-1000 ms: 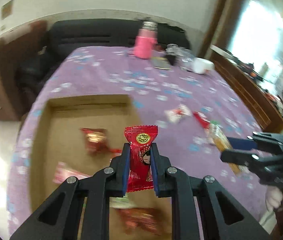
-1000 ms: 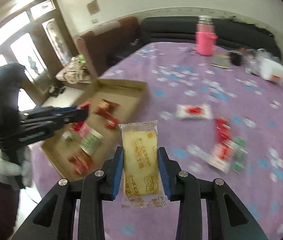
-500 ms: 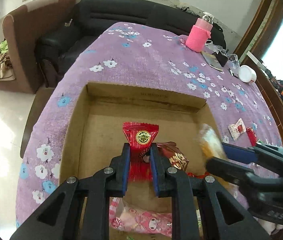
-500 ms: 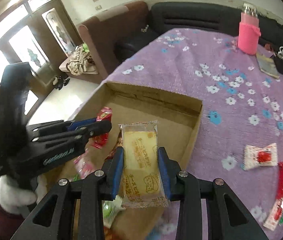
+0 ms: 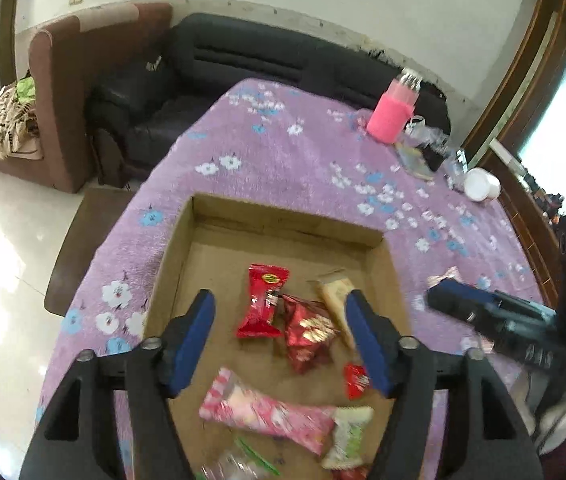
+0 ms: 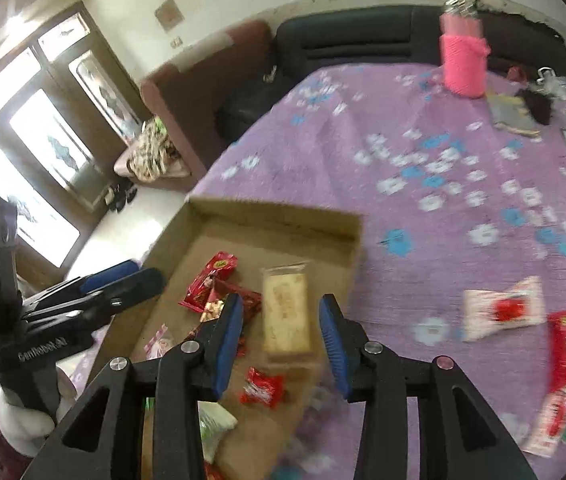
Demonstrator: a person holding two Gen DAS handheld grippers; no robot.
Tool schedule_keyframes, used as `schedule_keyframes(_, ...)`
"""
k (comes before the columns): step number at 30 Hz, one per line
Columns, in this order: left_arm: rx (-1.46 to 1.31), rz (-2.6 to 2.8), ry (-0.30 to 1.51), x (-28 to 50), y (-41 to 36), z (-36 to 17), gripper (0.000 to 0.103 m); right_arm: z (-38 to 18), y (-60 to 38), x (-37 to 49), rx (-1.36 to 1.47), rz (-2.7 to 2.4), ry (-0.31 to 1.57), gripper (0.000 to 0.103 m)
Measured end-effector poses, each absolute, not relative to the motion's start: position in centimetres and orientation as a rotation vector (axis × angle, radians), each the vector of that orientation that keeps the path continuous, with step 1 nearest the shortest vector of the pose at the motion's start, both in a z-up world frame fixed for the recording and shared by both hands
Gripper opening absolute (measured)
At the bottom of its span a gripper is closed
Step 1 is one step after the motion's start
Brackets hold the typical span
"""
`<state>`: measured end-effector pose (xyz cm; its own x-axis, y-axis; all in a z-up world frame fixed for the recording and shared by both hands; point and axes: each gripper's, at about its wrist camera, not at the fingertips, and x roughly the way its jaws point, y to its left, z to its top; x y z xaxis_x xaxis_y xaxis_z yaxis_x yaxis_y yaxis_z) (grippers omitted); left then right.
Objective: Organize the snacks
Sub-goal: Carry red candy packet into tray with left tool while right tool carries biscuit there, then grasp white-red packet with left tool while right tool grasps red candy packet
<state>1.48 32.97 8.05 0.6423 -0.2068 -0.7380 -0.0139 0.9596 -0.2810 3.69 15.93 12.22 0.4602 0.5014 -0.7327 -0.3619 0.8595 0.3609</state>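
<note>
An open cardboard box [image 5: 283, 213] [image 6: 275, 211] lies on the purple flowered tablecloth and holds several snack packets. My left gripper [image 5: 279, 312] hovers over it with its jaws opening wide. The red candy packet [image 5: 263, 300] [image 6: 209, 280] lies loose on the box floor below them. My right gripper [image 6: 281, 312] is also over the box, its jaws opening. The yellow cracker packet [image 6: 285, 312] [image 5: 337, 300] is between them, clear of both pads, down in the box. Each gripper shows in the other's view: the right gripper [image 5: 483, 312], the left gripper [image 6: 123, 280].
A white-and-red packet [image 6: 503, 312] and a red stick packet [image 6: 563, 348] lie on the cloth right of the box. A pink bottle [image 5: 393, 116] [image 6: 465, 60], a white bowl [image 5: 483, 190] and small items stand at the far end. A dark sofa is beyond the table.
Both grippers moved over the box. The left one let go of the red candy packet, now on the box floor. The right jaws parted from the yellow cracker packet.
</note>
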Motion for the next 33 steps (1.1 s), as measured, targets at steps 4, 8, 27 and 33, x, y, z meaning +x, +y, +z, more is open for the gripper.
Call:
schedule_keyframes(4,-0.291,-0.174,0.806,-1.2,31.5,10.3,0.089,12.8,8.2,3.1,0.169,0.381,0.919,0.050)
schedule_keyframes(8,-0.299,-0.252,0.790,-2.0,28.7,11.4,0.090,11.7,1.9,3.0,0.228,0.261,0.949,0.050)
schedule_keyframes(27,0.145,-0.438,0.943,7.0,10.4,7.4,0.090,5.7,0.1,3.9,0.148,0.206,0.966,0.050)
schedule_keyframes(33,0.381,-0.512,0.951,9.9,5.4,4.4,0.090,5.1,-0.8,3.6,0.148,0.221,0.963,0.023)
